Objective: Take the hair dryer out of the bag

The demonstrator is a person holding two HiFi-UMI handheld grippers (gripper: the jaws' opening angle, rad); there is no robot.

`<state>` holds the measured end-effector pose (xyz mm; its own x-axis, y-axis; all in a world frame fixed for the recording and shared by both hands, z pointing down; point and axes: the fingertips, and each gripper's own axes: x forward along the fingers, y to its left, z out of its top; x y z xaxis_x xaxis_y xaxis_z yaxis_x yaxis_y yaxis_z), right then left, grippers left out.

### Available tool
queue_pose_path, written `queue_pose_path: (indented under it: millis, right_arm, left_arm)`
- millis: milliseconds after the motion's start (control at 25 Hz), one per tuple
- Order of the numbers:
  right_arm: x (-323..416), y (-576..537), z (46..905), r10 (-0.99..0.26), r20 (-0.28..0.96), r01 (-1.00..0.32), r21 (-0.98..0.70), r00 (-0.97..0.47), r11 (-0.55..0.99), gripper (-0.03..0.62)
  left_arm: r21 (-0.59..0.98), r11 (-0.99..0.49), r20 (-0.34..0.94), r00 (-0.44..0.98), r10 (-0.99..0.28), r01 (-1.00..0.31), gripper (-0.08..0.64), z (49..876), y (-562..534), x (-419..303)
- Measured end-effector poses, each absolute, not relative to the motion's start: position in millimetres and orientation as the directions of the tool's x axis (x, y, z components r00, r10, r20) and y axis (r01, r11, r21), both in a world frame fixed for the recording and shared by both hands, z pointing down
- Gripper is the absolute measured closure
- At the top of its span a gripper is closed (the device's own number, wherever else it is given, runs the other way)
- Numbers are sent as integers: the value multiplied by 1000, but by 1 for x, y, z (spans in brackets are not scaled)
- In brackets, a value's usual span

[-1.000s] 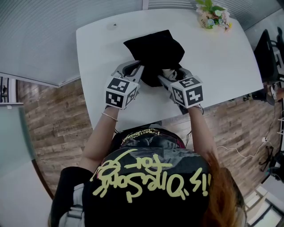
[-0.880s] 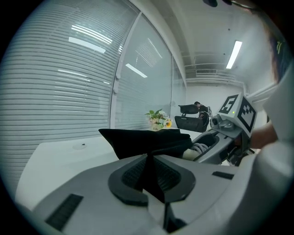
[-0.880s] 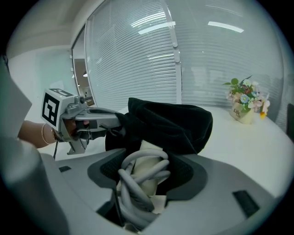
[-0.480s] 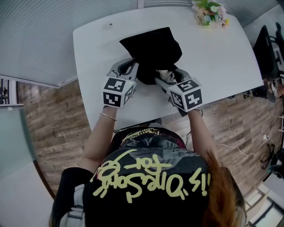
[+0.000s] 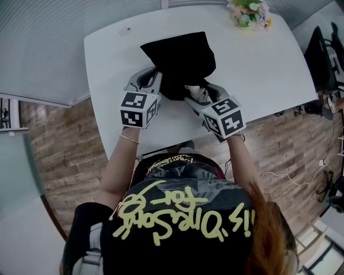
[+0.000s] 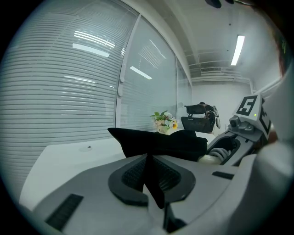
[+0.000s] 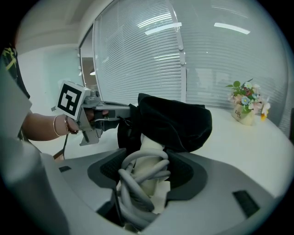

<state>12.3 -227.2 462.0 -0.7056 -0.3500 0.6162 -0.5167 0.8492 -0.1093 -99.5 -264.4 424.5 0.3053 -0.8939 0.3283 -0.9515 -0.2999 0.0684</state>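
Note:
A black cloth bag point(image 5: 180, 56) lies on the white table point(image 5: 258, 64). My left gripper point(image 5: 156, 81) is shut on the bag's near left edge; in the left gripper view a fold of black cloth point(image 6: 154, 183) sits pinched between the jaws. My right gripper point(image 5: 196, 94) is at the bag's mouth, shut on the white hair dryer point(image 7: 149, 160). The dryer's grey cord point(image 7: 138, 183) is wound round the part between the jaws. Its far end is hidden inside the bag point(image 7: 172, 124). The left gripper point(image 7: 108, 114) shows beside the bag in the right gripper view.
A small pot of flowers point(image 5: 248, 12) stands at the table's far right corner. Dark office chairs point(image 5: 322, 59) stand off the table's right side. Window blinds run behind the table. The person stands at the table's near edge, over wooden floor.
The right gripper has drawn back a little towards the person with the hair dryer in it. The left gripper keeps its hold on the bag's edge in the same place.

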Motion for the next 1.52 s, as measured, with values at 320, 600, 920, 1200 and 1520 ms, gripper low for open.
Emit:
queue_pose_path:
  millis: [320, 600, 920, 1200, 1520]
  right_arm:
    - [21, -220, 461, -338, 612, -493, -98, -715, 865, 319]
    - [31, -217, 462, -317, 605, -470, -108, -730, 876, 319]
    - [38, -208, 463, -294, 608, -443, -108, -737, 890, 319]
    - [46, -202, 468, -267, 611, -414, -110, -746, 904, 319]
    - [56, -198, 470, -251, 598, -409, -142, -761, 902, 319]
  left_arm:
    - [52, -279, 320, 280, -905, -959, 541, 419, -263, -99]
    - [44, -279, 321, 278, -905, -959, 534, 418, -265, -93]
    - [42, -275, 329, 273, -904, -960, 528, 417, -261, -91]
    - [76, -237, 318, 249, -915, -969, 543, 417, -265, -93]
    - [64, -234, 332, 241, -912, -970, 543, 425, -264, -88]
